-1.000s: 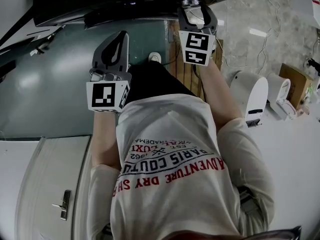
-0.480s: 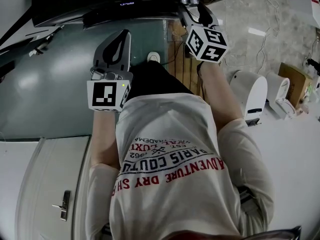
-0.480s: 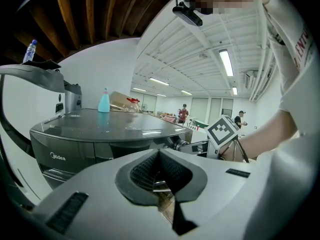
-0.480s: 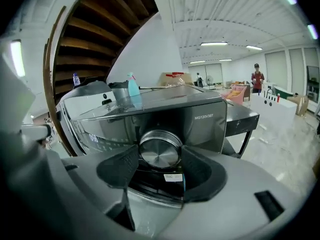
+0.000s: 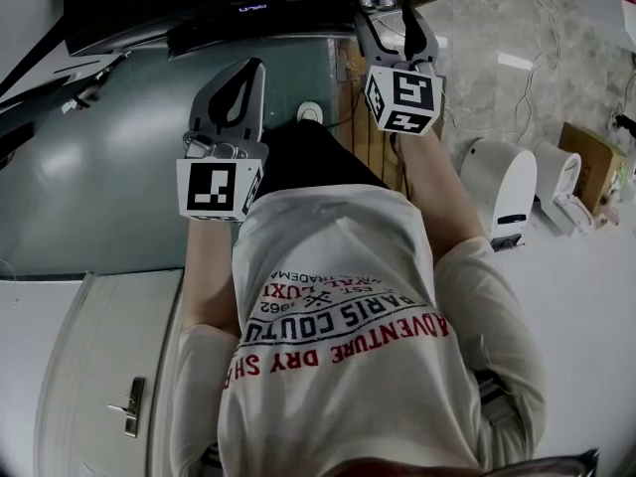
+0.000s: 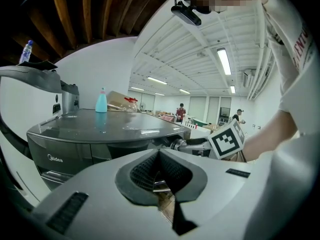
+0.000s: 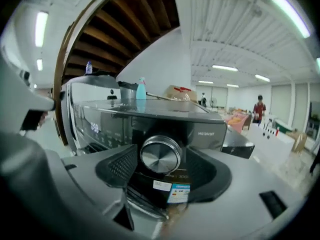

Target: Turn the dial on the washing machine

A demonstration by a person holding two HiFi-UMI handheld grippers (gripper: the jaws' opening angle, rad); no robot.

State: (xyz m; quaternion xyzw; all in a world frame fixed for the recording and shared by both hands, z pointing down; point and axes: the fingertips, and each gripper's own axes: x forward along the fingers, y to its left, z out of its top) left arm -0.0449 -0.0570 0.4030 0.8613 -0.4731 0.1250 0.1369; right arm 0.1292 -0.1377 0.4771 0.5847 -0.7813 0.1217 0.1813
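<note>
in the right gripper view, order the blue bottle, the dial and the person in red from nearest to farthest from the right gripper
1. dial, centre, between the jaws.
2. blue bottle, left of centre, on the washing machine top.
3. person in red, far right, across the room.

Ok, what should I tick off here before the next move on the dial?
1. Dial centred between the right gripper jaws: ok.
2. Jaws closed on the dial: ok, pads appear to hug both sides.
3. Left gripper shut, empty, apart from the washing machine: ok.
4. Display lit: ok.
5. Dial's current setting: cannot tell.
</note>
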